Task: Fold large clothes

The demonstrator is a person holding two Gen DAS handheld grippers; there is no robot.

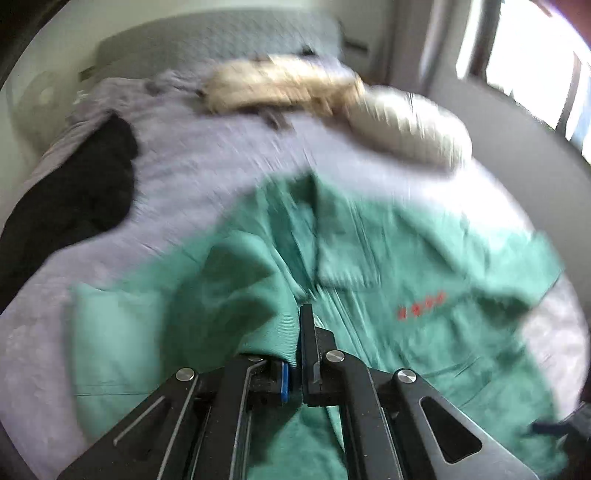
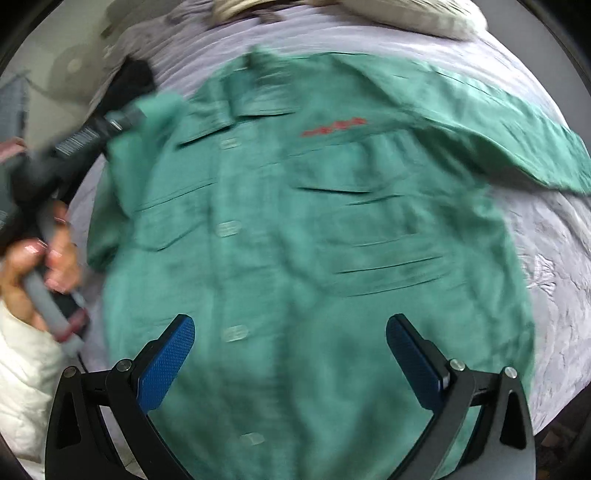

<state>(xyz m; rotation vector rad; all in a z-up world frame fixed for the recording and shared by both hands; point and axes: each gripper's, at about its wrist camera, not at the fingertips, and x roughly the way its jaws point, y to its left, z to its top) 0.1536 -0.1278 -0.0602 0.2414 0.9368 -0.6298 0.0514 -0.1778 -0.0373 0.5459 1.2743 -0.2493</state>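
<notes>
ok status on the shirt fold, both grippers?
Left gripper shut on shirt sleeve. Right gripper open above shirt front, holding nothing. Shirt spread button-side up on bed. Black garment off to the side, not in the way.

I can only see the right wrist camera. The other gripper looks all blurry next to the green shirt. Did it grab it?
Observer: Yes. In the left wrist view the left gripper is shut on a fold of the green shirt.
Child: What's past the pillows?
Observer: A grey padded headboard stands at the far end of the bed.
Child: Where is the light coming from?
Observer: From a bright window beside the bed, on the right of that view.
</notes>
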